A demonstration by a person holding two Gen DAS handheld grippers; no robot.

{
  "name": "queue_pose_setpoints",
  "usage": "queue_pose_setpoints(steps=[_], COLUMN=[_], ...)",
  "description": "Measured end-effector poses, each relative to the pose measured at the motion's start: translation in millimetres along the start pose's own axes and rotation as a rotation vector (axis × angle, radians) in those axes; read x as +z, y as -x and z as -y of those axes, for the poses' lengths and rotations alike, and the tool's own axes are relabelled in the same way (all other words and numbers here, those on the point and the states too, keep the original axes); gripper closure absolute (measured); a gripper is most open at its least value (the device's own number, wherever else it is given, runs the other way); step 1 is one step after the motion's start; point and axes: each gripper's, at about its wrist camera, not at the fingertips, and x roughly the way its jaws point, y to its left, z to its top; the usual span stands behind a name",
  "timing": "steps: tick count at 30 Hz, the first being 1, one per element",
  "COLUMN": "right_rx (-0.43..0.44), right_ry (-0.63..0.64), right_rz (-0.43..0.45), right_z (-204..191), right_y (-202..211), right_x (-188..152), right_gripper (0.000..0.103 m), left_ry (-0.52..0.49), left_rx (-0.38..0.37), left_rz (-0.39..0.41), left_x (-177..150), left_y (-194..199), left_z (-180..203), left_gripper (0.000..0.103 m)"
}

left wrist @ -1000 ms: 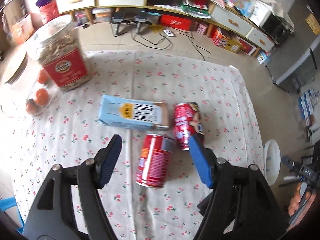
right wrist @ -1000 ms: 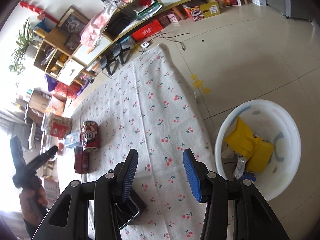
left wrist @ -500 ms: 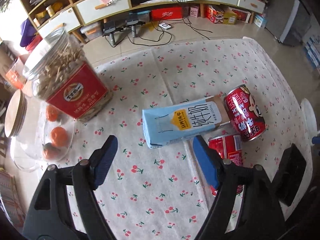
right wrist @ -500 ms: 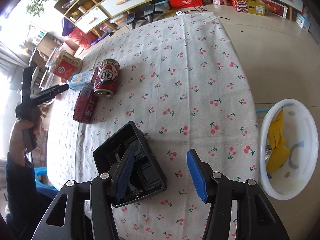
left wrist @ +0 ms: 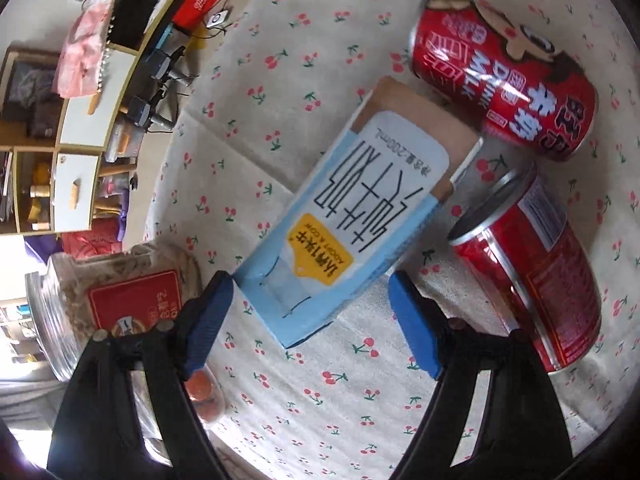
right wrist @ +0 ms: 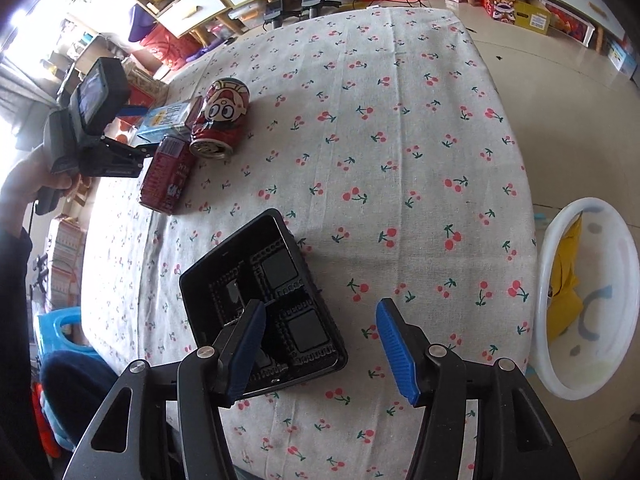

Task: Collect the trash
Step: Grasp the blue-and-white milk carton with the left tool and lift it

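Two grippers, both opening, neither pinching anything. Left gripper (left wrist: pixel 308 320): jaws astride near end of carton (left wrist: pixel 352 216), pads not touching; step judged approach to carton pick. Right gripper (right wrist: pixel 320 350): above black tray (right wrist: pixel 224 276) near table's front edge. Beyond carton: two red cans (left wrist: pixel 532 268), lying, mid-table. Basin (right wrist: pixel 548 300): on floor off right edge. Next: lower left gripper, close on carton.

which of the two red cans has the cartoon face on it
The can beyond the blue milk carton, with a cartoon face and "MILK" lettering. The other red can shows only small print.
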Motion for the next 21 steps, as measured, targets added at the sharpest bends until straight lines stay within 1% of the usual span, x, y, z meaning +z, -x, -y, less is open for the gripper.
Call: queue_pose_setpoints(steps=[1, 3, 4, 6, 7, 10, 11, 14, 15, 17, 19, 20, 21], right_rx=[-0.004, -0.004, 0.0, 0.001, -0.002, -0.007, -0.006, -0.011, -0.01, -0.007, -0.01, -0.015, -0.022], right_ry=[0.003, 0.006, 0.01, 0.012, 0.012, 0.016, 0.019, 0.034, 0.042, 0.049, 0.057, 0.066, 0.076], right_rz=[-0.004, -0.006, -0.008, -0.015, -0.019, -0.029, -0.033, -0.045, -0.047, -0.056, -0.071, -0.077, -0.08], right_z=[0, 0, 0, 0, 2, 4, 5, 3, 3, 2, -1, -3, -4], right_y=[-1, -1, -1, -3, -5, -8, -10, -14, -15, -19, -24, -26, -28], right_x=[0, -1, 0, 0, 0, -1, -1, -2, -2, -1, -2, -2, -3], right_gripper=[0.044, 0.044, 0.044, 0.044, 0.044, 0.044, 0.044, 0.045, 0.046, 0.054, 0.069, 0.072, 0.077], left_ry=[-0.009, 0.034, 0.049, 0.026, 0.013, 0.036, 0.053, 0.126, 0.15, 0.188, 0.237, 0.263, 0.289], left_rx=[0.01, -0.046, -0.066, -0.044, -0.029, -0.036, -0.036, -0.059, -0.059, -0.07, -0.082, -0.094, -0.106], left_rz=[0.017, 0.053, 0.054, 0.046, 0.047, 0.063, 0.061, 0.062, 0.062, 0.073, 0.083, 0.088, 0.092], left_x=[4, 11, 13, 14, 13, 11, 10, 6, 4, 1, -3, -6, -9], left_y=[3, 10, 10, 6, 5, 9, 8, 8, 8, 10, 11, 12, 13], left_z=[0, -4, -4, 4, 8, 11, 10, 6, 6, 6, 6, 7, 8], left_gripper=[0.02, 0.019, 0.019, 0.02, 0.021, 0.029, 0.035, 0.036, 0.037, 0.037, 0.037, 0.037, 0.037])
